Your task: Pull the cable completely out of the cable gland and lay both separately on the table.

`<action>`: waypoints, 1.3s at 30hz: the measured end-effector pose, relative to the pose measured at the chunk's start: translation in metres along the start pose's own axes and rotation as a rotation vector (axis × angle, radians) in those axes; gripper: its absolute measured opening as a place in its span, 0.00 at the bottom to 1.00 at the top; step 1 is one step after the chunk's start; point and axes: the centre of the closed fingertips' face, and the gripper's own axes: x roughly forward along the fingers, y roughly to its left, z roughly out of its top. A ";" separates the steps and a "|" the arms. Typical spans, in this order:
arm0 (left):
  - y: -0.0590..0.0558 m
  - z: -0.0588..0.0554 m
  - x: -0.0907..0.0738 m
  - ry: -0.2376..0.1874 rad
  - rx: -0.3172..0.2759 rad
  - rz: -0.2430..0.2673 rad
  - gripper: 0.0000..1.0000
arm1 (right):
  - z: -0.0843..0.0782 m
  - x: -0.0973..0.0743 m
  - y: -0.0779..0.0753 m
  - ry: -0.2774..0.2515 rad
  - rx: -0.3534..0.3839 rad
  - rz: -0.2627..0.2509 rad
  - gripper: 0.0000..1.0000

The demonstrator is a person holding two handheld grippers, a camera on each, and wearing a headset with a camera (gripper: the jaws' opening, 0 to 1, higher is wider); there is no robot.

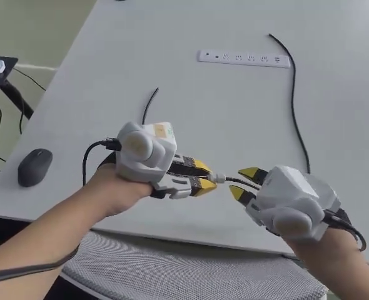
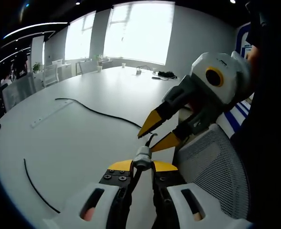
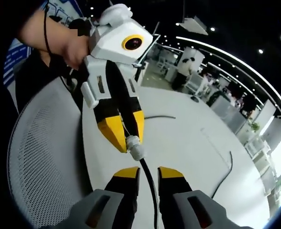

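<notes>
1. Left gripper view: the left gripper (image 2: 143,166) clamps the white cable gland (image 2: 142,156) between its yellow jaw tips.
2. Facing it, the right gripper (image 3: 148,172) stands parted, the black cable (image 3: 150,187) running between its jaws from the gland.

I see a white pwr strip (image 1: 244,59) at 1 o'clock on the white table (image 1: 172,69). A long black cord (image 1: 295,106) passes just beside its 3 o'clock end and runs on toward 3 o'clock. Dark mouse (image 1: 34,166) at 9 o'clock, near the table edge. Grey mesh chair (image 1: 172,269) at 6 o'clock.
</notes>
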 end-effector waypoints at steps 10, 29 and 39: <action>-0.003 -0.006 0.002 0.019 0.008 -0.002 0.15 | -0.002 0.002 0.008 0.016 -0.030 0.022 0.02; -0.005 -0.004 0.005 0.011 0.025 0.002 0.15 | -0.007 0.001 0.005 0.019 0.016 0.025 0.01; -0.002 -0.001 0.006 -0.005 0.022 0.004 0.15 | -0.007 0.001 0.000 0.014 0.068 0.024 0.00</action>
